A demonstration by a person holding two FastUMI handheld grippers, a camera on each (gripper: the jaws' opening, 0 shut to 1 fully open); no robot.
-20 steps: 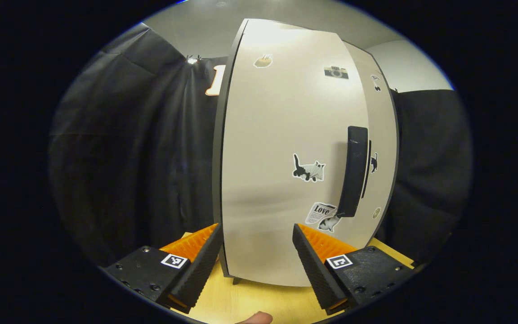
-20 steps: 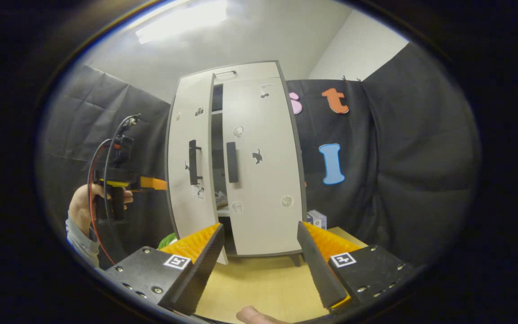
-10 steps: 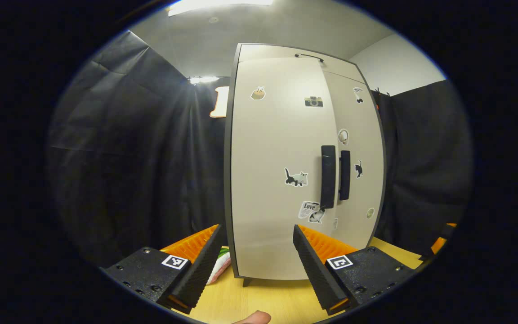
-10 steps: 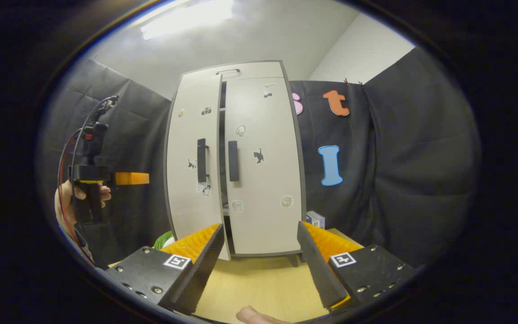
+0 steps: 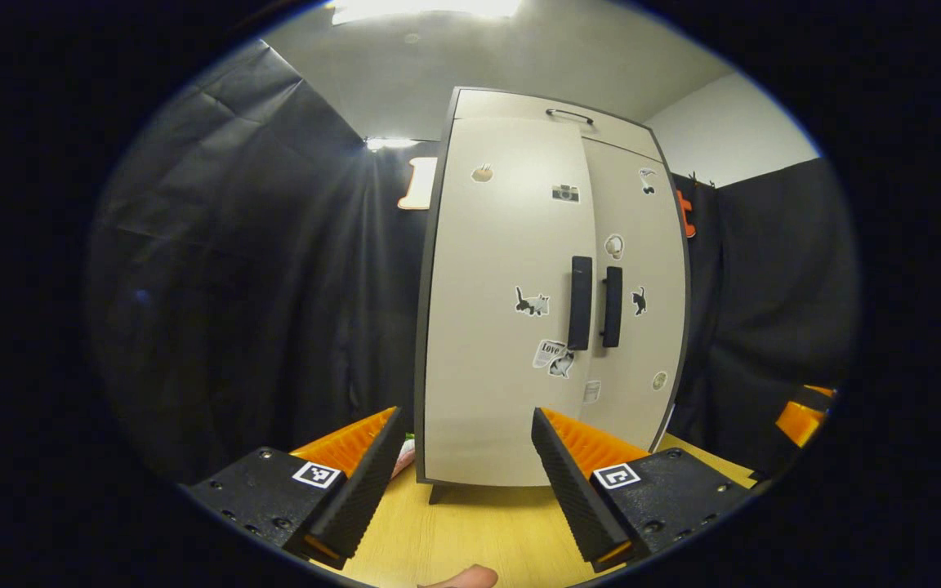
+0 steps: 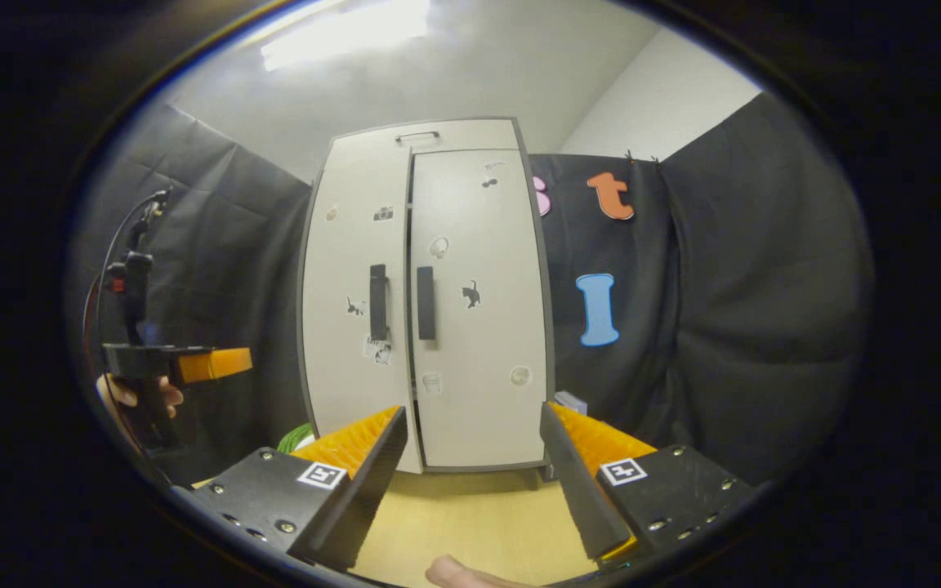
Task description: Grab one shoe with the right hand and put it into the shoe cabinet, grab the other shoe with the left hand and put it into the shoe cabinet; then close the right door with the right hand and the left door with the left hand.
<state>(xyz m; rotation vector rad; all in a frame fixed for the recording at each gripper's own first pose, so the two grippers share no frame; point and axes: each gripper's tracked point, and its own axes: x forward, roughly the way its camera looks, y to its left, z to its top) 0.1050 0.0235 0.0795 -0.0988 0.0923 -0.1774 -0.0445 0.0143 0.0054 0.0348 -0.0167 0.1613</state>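
The pale shoe cabinet (image 5: 519,327) (image 6: 438,327) stands upright on the wooden table with both doors flush. Its left door (image 5: 503,310) and right door (image 5: 638,294) meet at two black handles (image 5: 581,302) (image 6: 378,302). The shoes are hidden. My left gripper (image 5: 462,482) is open and held back from the cabinet, facing the left door. My right gripper (image 6: 470,482) is open too, a short way in front of the cabinet. In the right gripper view the left gripper (image 6: 193,363) appears far left, held by a hand (image 6: 131,396).
The wooden table (image 6: 470,514) runs under the cabinet toward me. A green thing (image 6: 297,437) lies by the cabinet's left foot and a small box (image 6: 573,402) by its right. A pinkish thing (image 5: 399,459) lies at the left foot. Black cloth hangs behind.
The left door has swung fully closed against the right door. The left gripper has drawn back from the door and lowered. The right gripper has barely moved.
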